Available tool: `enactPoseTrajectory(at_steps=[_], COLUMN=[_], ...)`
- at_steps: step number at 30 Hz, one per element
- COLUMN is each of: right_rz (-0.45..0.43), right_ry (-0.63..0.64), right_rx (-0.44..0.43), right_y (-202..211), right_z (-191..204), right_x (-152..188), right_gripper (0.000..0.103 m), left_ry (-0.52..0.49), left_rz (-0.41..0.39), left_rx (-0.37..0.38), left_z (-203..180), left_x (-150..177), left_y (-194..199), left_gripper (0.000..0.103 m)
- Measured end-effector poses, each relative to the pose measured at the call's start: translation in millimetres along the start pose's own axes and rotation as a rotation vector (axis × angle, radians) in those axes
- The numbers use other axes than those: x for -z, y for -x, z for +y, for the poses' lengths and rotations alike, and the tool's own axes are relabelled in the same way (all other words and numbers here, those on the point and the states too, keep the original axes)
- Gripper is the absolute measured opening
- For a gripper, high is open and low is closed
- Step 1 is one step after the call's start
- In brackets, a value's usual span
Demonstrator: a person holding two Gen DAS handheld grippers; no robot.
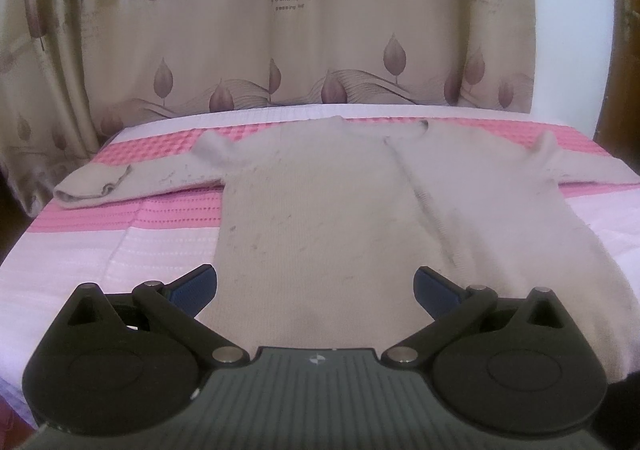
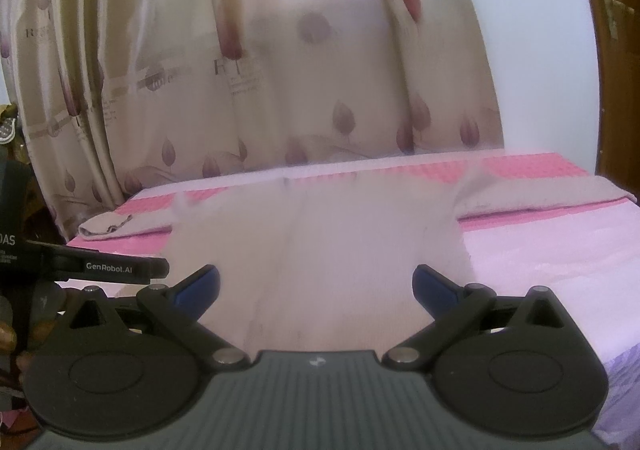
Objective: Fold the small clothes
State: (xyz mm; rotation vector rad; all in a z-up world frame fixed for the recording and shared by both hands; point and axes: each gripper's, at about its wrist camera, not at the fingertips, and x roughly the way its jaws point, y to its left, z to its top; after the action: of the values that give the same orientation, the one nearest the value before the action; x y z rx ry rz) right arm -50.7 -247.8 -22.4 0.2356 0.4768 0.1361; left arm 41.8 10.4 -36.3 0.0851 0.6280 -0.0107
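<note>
The left tongs [image 1: 315,286] are held wide apart, nothing between them, just over the hem of a beige knit sweater [image 1: 320,217]. The right tongs [image 2: 316,286] are likewise spread and empty above the same hem, and the left device is seen beside them at the left edge of the right wrist view. The sweater is laid flat on a pink and white blanket [image 1: 80,250] covering the surface, which cannot be told for a bed or a counter. Dark lint specks are scattered over the knit. Both sleeves are stretched sideways, the left cuff [image 1: 92,185] turned back near the blanket's edge. Bare blanket is left at both sides. A leaf-printed curtain [image 1: 320,41] is hung close behind.
</note>
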Motion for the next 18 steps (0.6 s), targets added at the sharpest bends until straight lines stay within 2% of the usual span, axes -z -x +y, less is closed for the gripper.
enactPoseTrajectory(at_steps=[18], right_rz=[0.055], right_ry=[0.005], right_rx=[0.008], right_y=[-20], right_z=[5], right_x=[2], right_gripper=[0.103], left_ry=[-0.005], left_rz=[0.016], left_rx=[-0.010], left_z=[10], left_x=[-4], left_y=[-23], left_gripper=[0.103])
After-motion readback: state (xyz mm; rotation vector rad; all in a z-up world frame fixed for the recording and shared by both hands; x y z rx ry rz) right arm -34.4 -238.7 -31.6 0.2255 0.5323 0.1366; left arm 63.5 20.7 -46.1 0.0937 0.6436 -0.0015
